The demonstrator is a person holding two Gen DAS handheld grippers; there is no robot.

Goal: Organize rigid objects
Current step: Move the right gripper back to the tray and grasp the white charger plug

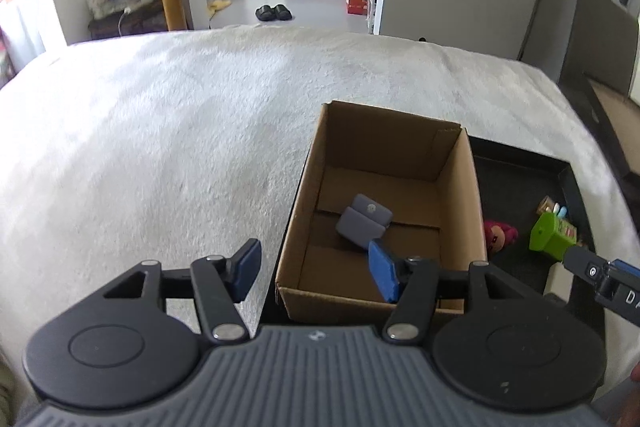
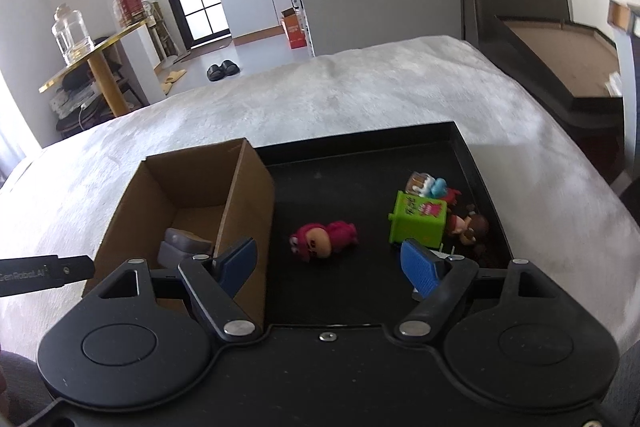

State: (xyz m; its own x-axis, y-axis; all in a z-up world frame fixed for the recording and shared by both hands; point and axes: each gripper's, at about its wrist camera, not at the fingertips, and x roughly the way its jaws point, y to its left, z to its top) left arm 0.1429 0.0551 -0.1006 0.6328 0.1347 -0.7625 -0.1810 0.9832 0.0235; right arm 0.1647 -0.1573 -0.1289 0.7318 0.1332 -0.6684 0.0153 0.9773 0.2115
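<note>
On the white bed (image 2: 360, 99) a cardboard box (image 1: 460, 187) stands at the left end of a black tray (image 2: 480, 163). A grey folded object (image 1: 362, 221) lies on the box's floor. The left gripper (image 1: 316, 273) hangs above the box's near edge, fingers spread, nothing between them. The right gripper (image 2: 328, 267) hovers over the tray, fingers apart and empty; ahead of it a pink figure (image 2: 324, 239) lies on the tray, with a green toy box (image 2: 416, 223) and smaller figures to its right.
</note>
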